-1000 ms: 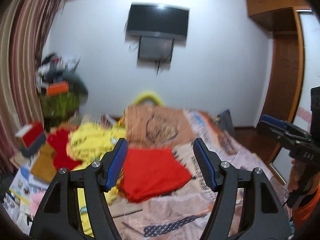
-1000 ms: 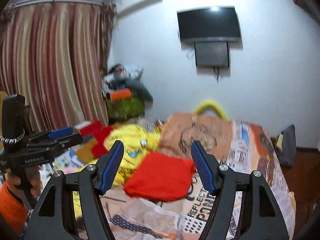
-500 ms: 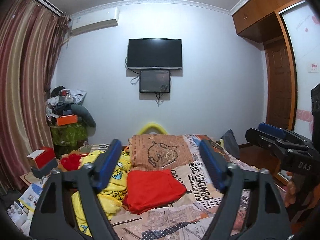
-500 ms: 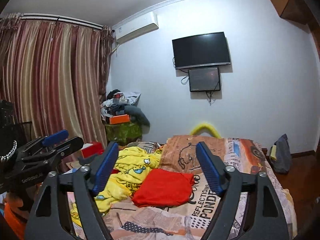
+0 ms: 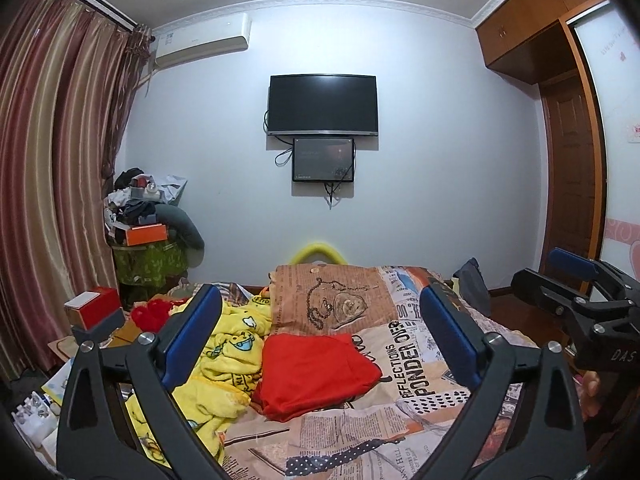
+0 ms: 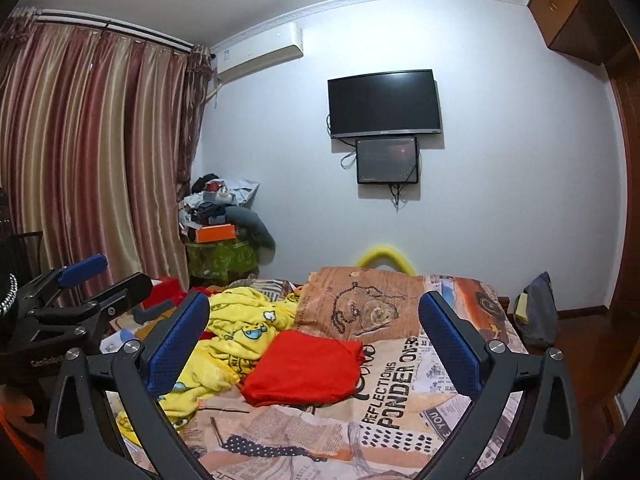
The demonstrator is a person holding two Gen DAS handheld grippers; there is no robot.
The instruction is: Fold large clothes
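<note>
A folded red garment (image 5: 316, 368) lay flat near the middle of a bed (image 5: 400, 432) covered in a newspaper-print spread, its edges roughly squared and its surface smooth, with one corner touching the printed words "REFLECTIONS PONDER OVER." Just beside it, toward the curtained side of the room, a crumpled yellow cartoon-print blanket (image 5: 224, 364) was heaped in loose folds, its edge meeting the red cloth. Both sets of tongs hung above the near end of the bed, clear of the fabric: the left tongs (image 5: 320, 344) stood wide apart with nothing between their blue pads, and the right tongs (image 6: 314, 344) were likewise spread and empty. A dark television (image 5: 322, 105) hung on the far wall above a smaller screen (image 5: 323, 159), and striped curtains (image 6: 92, 168) covered the window side.
</note>
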